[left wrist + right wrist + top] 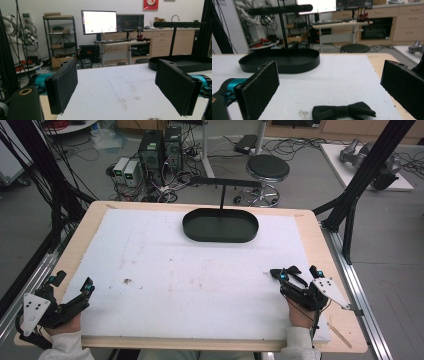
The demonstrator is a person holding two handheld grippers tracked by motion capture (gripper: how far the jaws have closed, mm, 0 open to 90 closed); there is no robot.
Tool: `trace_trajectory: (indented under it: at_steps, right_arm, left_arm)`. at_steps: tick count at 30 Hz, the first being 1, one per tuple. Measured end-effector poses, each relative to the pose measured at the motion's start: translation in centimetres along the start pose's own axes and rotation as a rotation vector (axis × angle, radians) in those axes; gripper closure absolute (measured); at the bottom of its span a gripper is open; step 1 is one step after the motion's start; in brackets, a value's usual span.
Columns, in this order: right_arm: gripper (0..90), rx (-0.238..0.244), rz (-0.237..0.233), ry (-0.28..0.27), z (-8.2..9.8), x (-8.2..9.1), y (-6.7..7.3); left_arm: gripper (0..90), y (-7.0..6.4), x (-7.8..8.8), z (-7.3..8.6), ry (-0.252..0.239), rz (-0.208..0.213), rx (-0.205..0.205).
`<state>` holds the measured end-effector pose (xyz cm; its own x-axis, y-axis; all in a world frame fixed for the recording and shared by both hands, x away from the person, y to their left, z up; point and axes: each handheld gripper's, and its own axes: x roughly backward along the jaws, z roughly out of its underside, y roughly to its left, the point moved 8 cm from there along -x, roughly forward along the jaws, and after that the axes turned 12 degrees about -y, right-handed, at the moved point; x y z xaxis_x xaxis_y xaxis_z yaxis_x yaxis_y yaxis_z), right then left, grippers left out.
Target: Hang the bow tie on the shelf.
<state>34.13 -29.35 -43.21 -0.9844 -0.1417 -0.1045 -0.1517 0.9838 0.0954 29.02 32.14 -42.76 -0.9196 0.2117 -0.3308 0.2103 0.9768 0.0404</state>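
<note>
You held the left hand-held gripper [70, 285] and the right hand-held gripper [295, 274] with jaws spread wide, both empty. The black fabric bow tie [343, 111] lay on the white foam-covered desk [200, 280], well short of the black oval tray with its T-shaped stand [220, 225]. Judging by this, nothing had been started.

High cam overhead facing fwd; both gripper cams low, sharing tray [180, 62].

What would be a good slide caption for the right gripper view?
Open right gripper poised over a black bow tie on the white mat, oval black tray beyond.
</note>
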Motion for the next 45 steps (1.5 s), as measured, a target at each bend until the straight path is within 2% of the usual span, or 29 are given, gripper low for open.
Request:
trace_trajectory:
  at_steps: [3, 6, 11, 14, 15, 16, 17, 22, 28, 29, 30, 45]
  right_arm:
    - [3.4, 0.019, -0.002, 0.086, 1.0, -0.6, -0.3]
    - [5.4, 0.043, -0.037, 0.161, 2.1, -1.1, -0.1]
    - [6.2, 0.074, -0.05, 0.239, 3.3, -1.7, -0.1]
    - [8.9, 0.082, -0.042, 0.294, 4.0, -1.9, -0.2]
    - [13.6, 0.09, -0.037, 0.312, 4.2, -1.9, -0.3]
    - [13.6, 0.09, -0.037, 0.312, 4.2, -1.9, -0.3]
    - [17.4, 0.124, -0.022, 0.344, 4.5, -2.0, -0.5]
    - [17.5, 0.191, -0.031, 0.363, 4.7, -2.2, -0.3]
    - [21.6, 0.334, -0.038, 0.451, 6.0, -2.5, 0.0]
    - [21.6, 0.334, -0.038, 0.451, 6.0, -2.5, 0.0]
    - [22.3, 0.372, -0.04, 0.466, 6.2, -2.6, 0.2]
    - [30.3, 0.501, -0.082, 0.487, 6.8, -2.7, 0.9]
  left_arm:
    - [18.4, 0.0, 0.1, 0.0, 0.006, 0.0, -0.005]
    - [18.4, 0.1, 0.1, 0.0, 0.004, -0.004, -0.006]
    - [18.4, 0.1, 0.1, 0.0, 0.006, -0.009, -0.004]
    - [18.4, 0.1, 0.1, 0.1, 0.007, -0.007, -0.005]
    - [18.4, 0.1, 0.1, 0.1, 0.007, -0.007, -0.005]
    - [18.4, 0.1, 0.1, 0.1, 0.008, -0.008, -0.005]
    - [18.4, 0.1, 0.1, 0.1, 0.007, -0.009, -0.003]
    - [18.4, 0.3, 0.1, 0.2, 0.012, -0.018, -0.005]
    - [18.4, 0.4, 0.2, 0.2, 0.011, -0.023, -0.008]
    - [18.4, 0.4, 0.2, 0.2, 0.011, -0.023, -0.008]
    - [18.4, 0.4, 0.1, 0.2, 0.013, -0.022, -0.009]
    - [18.4, 0.4, 0.2, 0.2, 0.013, -0.021, -0.007]
